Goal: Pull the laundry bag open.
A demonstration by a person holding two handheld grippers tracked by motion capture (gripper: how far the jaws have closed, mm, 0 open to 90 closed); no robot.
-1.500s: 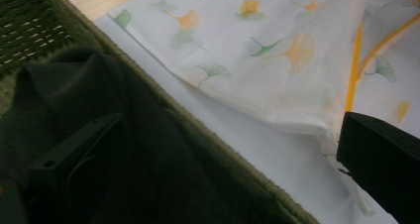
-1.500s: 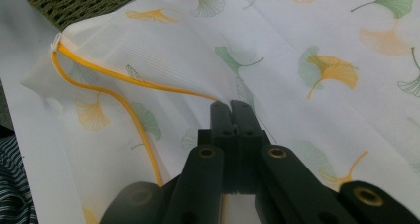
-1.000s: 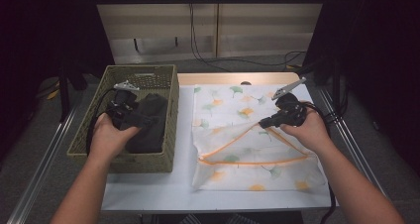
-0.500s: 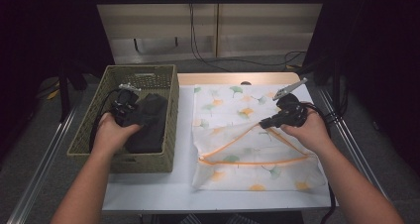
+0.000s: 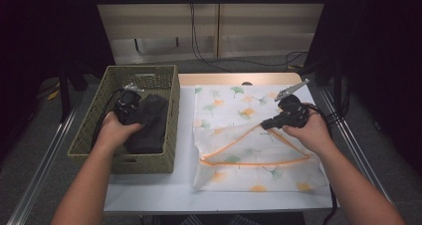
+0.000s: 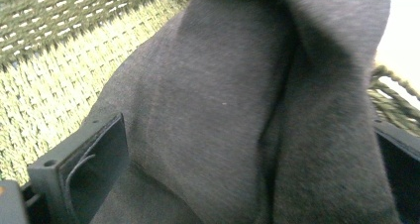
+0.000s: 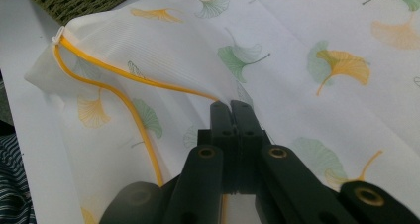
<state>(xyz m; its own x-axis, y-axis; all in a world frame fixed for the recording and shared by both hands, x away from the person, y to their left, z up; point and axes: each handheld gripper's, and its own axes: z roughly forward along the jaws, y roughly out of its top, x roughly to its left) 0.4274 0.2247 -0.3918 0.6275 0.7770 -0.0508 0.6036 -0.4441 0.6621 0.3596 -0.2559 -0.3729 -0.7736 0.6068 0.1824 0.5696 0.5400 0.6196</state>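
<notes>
dim room around a white table (image 5: 149, 185), with a pale panelled wall behind it and cables trailing down the wall onto the grey floor. at the left of the table stands a green woven basket (image 5: 94, 140), and a dark grey cloth (image 5: 152, 128) lies folded inside it, toward the basket's right wall. the left gripper (image 5: 130, 105) is down in the basket on top of that cloth; in the left gripper view the dark grey cloth (image 6: 237, 115) bulges up between the two black jaws, which stand wide apart on either side of it, the pads not pressed into it, so the tongs are open around the cloth. to the right, a white mesh bag (image 5: 259, 135) printed with green and orange ginkgo leaves lies flat on the table, its orange-edged mouth pulled up into a peak. the right gripper (image 5: 266, 124) is clamped tight on that raised edge, and in the right gripper view its jaws meet on the fabric right by the orange trim (image 7: 133, 120).
</notes>
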